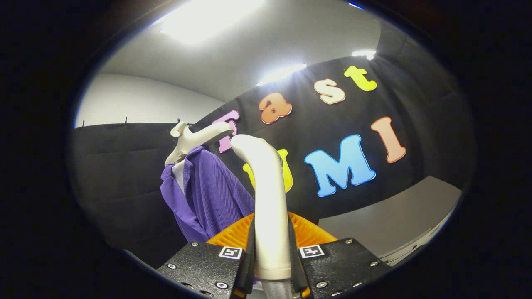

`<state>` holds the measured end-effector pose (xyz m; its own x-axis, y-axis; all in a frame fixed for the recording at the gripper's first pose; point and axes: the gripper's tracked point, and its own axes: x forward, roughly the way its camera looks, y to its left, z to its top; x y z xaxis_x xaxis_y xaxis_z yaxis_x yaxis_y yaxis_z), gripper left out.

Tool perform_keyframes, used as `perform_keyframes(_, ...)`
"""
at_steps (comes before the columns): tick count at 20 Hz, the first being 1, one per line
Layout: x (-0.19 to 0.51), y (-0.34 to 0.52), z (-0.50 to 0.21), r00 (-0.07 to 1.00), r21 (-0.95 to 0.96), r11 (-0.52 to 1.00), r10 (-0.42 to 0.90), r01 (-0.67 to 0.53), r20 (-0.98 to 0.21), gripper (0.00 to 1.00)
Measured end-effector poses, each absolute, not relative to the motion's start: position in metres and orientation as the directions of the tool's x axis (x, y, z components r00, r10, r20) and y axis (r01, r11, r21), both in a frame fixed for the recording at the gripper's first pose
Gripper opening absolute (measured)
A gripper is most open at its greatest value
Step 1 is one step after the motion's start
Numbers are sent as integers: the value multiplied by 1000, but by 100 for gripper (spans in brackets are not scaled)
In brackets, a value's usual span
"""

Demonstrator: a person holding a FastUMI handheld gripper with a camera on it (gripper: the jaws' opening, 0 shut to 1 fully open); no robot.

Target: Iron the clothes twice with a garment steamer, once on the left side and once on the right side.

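1. Gripper (271, 259) is closed on the steamer (268, 199): both fingers press the sides of its handle, one from each side, low on the shaft.
2. Steamer handle is a smooth, glossy off-white tube that rises upright from between the fingers, then bends at its top toward the garment, ending in a rounded tip.
3. At the bottom of the handle, a ribbed clear hose (274, 288) joins it just below the fingers.
4. Behind the handle, just beyond the fingers, sits an orange ribbed part (309, 234), fanning out to both sides of the shaft; whether it belongs to the steamer or the gripper, I cannot tell.
5. Each finger block carries a small square black-and-white marker (231, 251) on top, and screws along its edge.
6. Shirt (214, 195) is purple, with a fine vertical rib, hanging open at the front beyond the fingers and to the left of the handle; a pale lining or inner layer shows at its neck.
7. It hangs on a white hanger (195, 139) with a thick curved shoulder and a stubby top, and the steamer's bent tip is near the hanger's right shoulder.
8. Behind the shirt is the black cloth wall (124, 174); above it a white ceiling (266, 45) with bright light panels.
9. To the right, a grey tabletop (399, 220) lies below the wall.
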<state>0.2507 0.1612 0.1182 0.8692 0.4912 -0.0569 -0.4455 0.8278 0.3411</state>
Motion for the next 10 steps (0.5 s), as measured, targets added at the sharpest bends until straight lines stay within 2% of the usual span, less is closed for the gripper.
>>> perform_keyframes(7,237,217,148,887,190,867,454,-461,79,36)
perform_keyframes(10,233,237,153,900,117,895,417,-431,125,36)
